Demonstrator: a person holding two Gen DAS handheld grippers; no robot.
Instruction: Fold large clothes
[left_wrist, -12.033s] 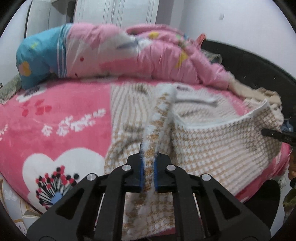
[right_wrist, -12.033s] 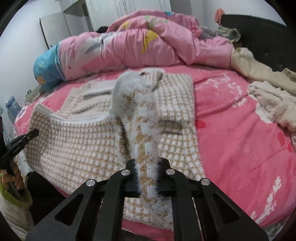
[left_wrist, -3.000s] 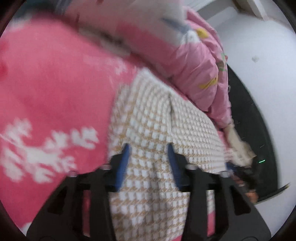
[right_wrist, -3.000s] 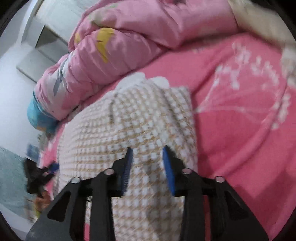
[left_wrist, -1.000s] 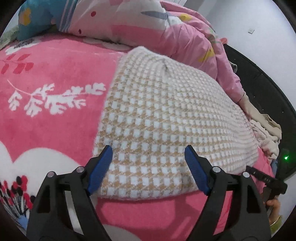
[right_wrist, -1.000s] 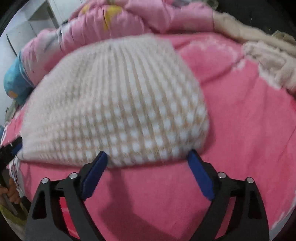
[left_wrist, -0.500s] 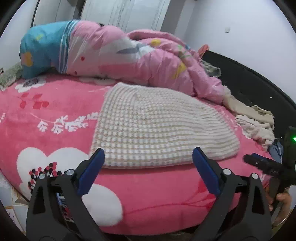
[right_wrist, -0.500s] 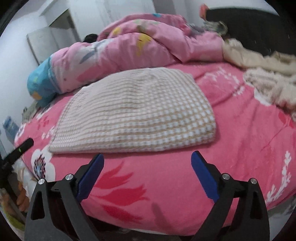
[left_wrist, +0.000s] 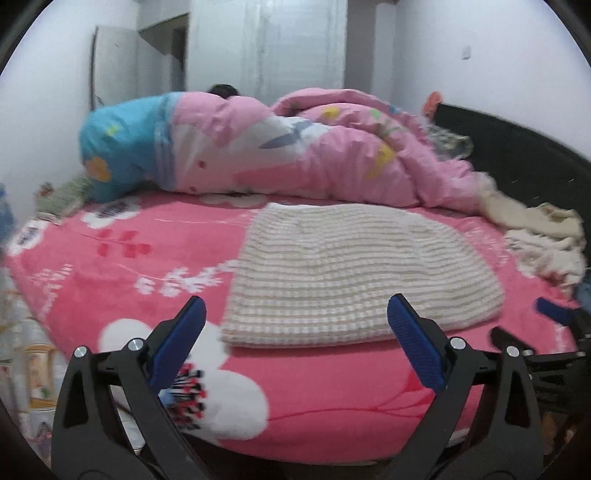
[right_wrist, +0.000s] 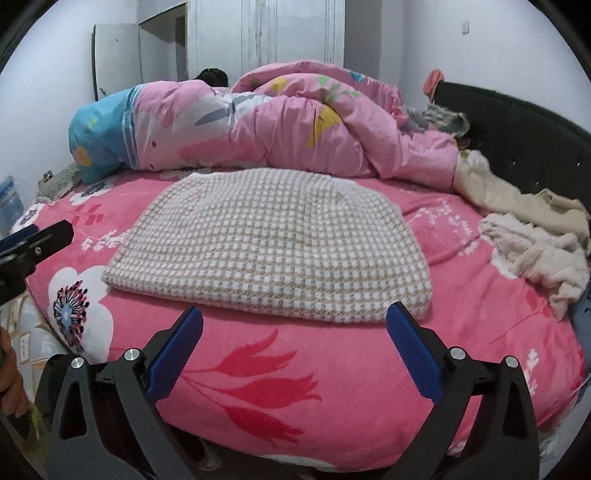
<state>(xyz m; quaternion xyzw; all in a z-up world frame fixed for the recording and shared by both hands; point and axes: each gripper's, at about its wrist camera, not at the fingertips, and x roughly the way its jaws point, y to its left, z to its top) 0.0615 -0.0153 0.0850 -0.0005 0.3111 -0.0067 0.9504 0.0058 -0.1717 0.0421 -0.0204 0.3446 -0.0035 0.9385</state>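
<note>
A beige-and-white checked knit garment (left_wrist: 354, 273) lies folded flat on the pink flowered bed (left_wrist: 122, 254); it also shows in the right wrist view (right_wrist: 269, 240). My left gripper (left_wrist: 295, 339) is wide open and empty, held back from the bed's near edge, apart from the garment. My right gripper (right_wrist: 293, 343) is also wide open and empty, off the near edge in front of the garment. The right gripper shows at the right edge of the left wrist view (left_wrist: 554, 332), and the left gripper at the left edge of the right wrist view (right_wrist: 33, 243).
A pink and blue quilt (left_wrist: 280, 147) is heaped along the far side of the bed (right_wrist: 258, 369). Cream clothes (right_wrist: 532, 240) lie in a pile at the right. A black headboard (right_wrist: 517, 122) stands behind them. White wardrobe doors (right_wrist: 266, 33) stand at the back.
Both grippers let go of the garment, opened wide and pulled back from it to beyond the bed's near edge. The garment now lies folded and still.
</note>
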